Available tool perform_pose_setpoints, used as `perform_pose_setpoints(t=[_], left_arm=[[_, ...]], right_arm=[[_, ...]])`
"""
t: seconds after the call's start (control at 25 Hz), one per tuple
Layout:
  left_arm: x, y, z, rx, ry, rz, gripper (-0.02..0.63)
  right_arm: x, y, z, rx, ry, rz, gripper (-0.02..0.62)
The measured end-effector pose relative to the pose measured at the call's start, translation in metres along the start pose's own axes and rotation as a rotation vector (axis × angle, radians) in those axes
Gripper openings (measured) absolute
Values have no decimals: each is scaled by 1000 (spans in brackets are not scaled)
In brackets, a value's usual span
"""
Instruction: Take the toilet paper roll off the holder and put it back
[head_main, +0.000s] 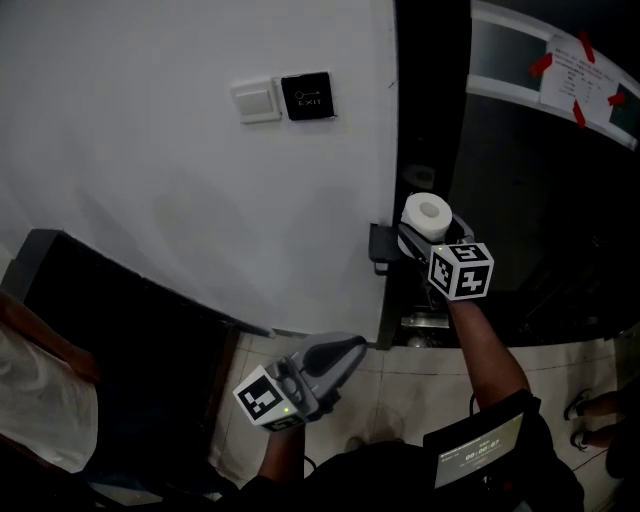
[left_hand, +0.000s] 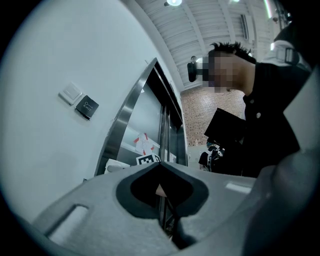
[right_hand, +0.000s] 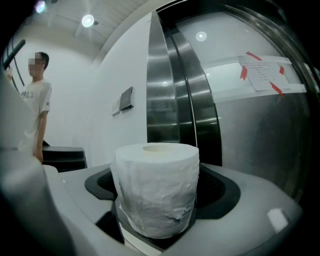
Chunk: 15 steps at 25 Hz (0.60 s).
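Note:
A white toilet paper roll (head_main: 428, 213) (right_hand: 156, 190) stands upright between the jaws of my right gripper (head_main: 426, 236) (right_hand: 159, 202), which is shut on it, the dark pads against its sides. The roll is in the air just right of a black wall holder (head_main: 383, 247) at the edge of the white wall. Down low and away from the roll, my left gripper (head_main: 343, 352) (left_hand: 160, 172) points toward the wall. Its jaws are shut with nothing between them.
A light switch (head_main: 256, 100) and a black exit button (head_main: 306, 96) are on the white wall. A steel door frame (right_hand: 165, 90) and a dark glass door carrying a notice with red tape (head_main: 580, 75) stand right of the holder. A person in a white shirt (right_hand: 37, 110) stands at left.

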<state>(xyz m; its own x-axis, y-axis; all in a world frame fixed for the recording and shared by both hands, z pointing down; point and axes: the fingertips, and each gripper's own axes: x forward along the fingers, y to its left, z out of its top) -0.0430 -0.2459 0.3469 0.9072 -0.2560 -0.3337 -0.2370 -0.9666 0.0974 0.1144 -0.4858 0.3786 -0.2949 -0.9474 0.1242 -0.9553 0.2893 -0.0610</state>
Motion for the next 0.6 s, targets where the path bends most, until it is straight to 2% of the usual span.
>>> perform_pose_setpoints(t=[0.08,0.2,0.4,0.48,0.6], left_arm=[[5,-1,1,0,1,-10,2],[16,-4,2,6,3,-38,2],[43,-18,1,17,22,-110,2],[52,-23,-1,16,30,-135,2],[62,-29,-6,10,39,-153,2]], right_arm=[[-18,4,18,46,-69,37,437],[-65,17,46,127,-190,140,438],[-163,22,57,391,-368,299,439],[-192,16,52,451,-407,308,439],[-217,7,42,459,-421,279,439]])
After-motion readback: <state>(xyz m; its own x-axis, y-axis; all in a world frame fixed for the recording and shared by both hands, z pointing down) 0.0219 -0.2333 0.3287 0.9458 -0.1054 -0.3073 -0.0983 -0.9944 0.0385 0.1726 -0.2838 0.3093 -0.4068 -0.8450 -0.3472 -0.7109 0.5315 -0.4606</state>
